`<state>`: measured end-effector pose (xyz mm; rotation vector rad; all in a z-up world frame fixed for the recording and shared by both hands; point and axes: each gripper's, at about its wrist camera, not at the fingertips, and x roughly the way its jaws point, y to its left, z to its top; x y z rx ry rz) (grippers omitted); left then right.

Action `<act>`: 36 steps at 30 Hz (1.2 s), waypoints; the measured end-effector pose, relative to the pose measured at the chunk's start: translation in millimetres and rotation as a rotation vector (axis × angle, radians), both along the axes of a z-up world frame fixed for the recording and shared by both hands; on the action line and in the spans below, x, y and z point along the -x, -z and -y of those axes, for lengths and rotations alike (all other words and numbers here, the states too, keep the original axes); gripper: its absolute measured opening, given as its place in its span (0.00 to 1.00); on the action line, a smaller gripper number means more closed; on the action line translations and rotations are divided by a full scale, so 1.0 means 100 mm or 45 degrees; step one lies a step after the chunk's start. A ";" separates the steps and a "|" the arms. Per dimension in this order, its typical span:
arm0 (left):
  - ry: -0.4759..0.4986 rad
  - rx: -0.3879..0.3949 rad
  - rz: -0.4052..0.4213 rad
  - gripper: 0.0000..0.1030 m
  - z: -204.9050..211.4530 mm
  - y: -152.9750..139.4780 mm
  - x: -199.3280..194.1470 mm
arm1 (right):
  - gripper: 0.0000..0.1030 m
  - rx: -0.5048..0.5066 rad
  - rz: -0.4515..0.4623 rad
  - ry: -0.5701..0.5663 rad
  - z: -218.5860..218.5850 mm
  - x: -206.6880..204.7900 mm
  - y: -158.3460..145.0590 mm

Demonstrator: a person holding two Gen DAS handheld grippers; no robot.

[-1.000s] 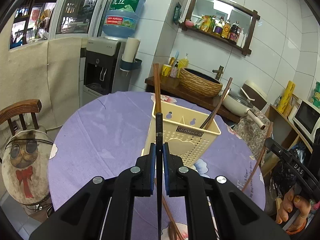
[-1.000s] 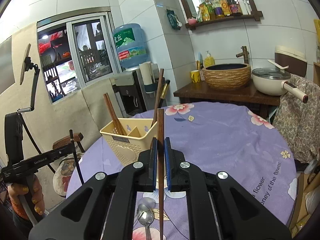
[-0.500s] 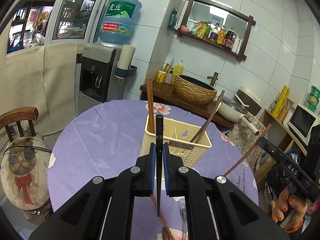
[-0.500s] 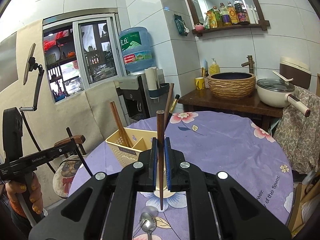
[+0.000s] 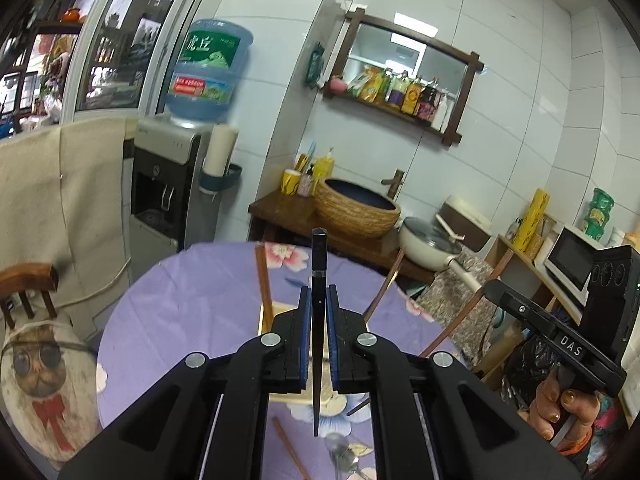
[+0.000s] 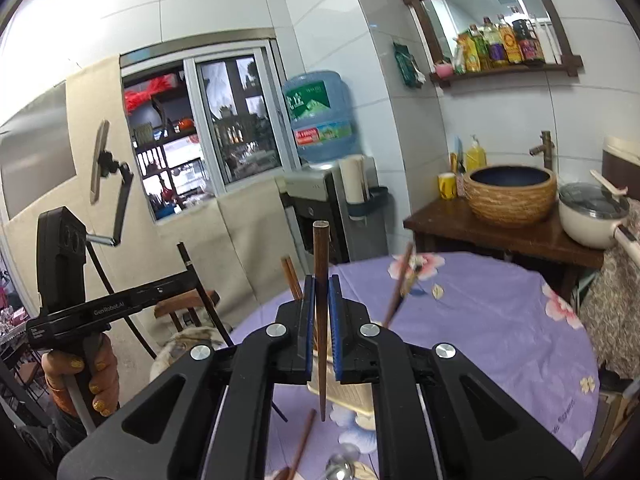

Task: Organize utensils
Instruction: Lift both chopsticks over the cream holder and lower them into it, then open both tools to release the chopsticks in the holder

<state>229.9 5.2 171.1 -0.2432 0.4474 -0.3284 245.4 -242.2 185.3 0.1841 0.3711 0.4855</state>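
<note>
Left gripper [image 5: 319, 322]: your jaws are clamped on a black chopstick [image 5: 318, 280], which stands upright between the blue pads [image 5: 305, 332]; its blunt end rises above them and its thin tip hangs below, over the desk.
Right gripper [image 6: 321, 320]: your jaws are clamped on a brown chopstick [image 6: 321, 264], also upright, thick end up and point down, hanging above the desk.
Utensil basket [image 5: 266, 318]: the cream plastic basket stands near the middle of the desk, mostly hidden behind your left gripper; in the right wrist view only its lower wall [image 6: 352, 394] shows under the jaws.
In the basket: a brown chopstick [image 5: 263, 280] stands at its left side, and another [image 5: 386, 286] leans out to the right; which compartments they sit in you cannot tell.
Desk [image 5: 188, 300]: round, covered in a purple flowered cloth.
Loose on the desk: toward the near edge lie a brown chopstick [image 5: 289, 450] and a metal spoon [image 5: 340, 446], just beside each other; the right wrist view shows that chopstick [image 6: 301, 442] and the spoon [image 6: 338, 466] too.
Your hands: your right hand [image 5: 560, 408] grips its handle off the desk's right edge, and your left hand [image 6: 82, 376] grips its handle off the left edge.
Around: a water dispenser [image 5: 168, 184] stands by the wall beyond the far edge, a wooden chair [image 5: 26, 292] beside the left edge.
</note>
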 end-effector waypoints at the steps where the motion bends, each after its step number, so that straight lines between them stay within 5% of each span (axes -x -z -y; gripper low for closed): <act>1: -0.009 0.003 0.021 0.07 0.00 -0.11 -0.03 | 0.07 0.005 0.022 0.005 -0.03 -0.02 -0.10; 7: -0.086 0.010 0.116 0.07 0.02 -0.56 -0.27 | 0.07 0.030 0.128 0.057 -0.19 -0.24 -0.56; 11: -0.150 -0.015 0.140 0.07 0.10 -0.59 -0.48 | 0.07 0.080 0.147 0.114 -0.30 -0.42 -0.58; 22: -0.210 -0.067 -0.037 0.07 0.20 0.23 -0.94 | 0.07 0.087 -0.045 0.149 -0.34 -0.78 0.22; 36: -0.199 -0.099 -0.183 0.07 0.21 0.81 -1.07 | 0.07 0.076 -0.139 0.204 -0.25 -0.92 0.69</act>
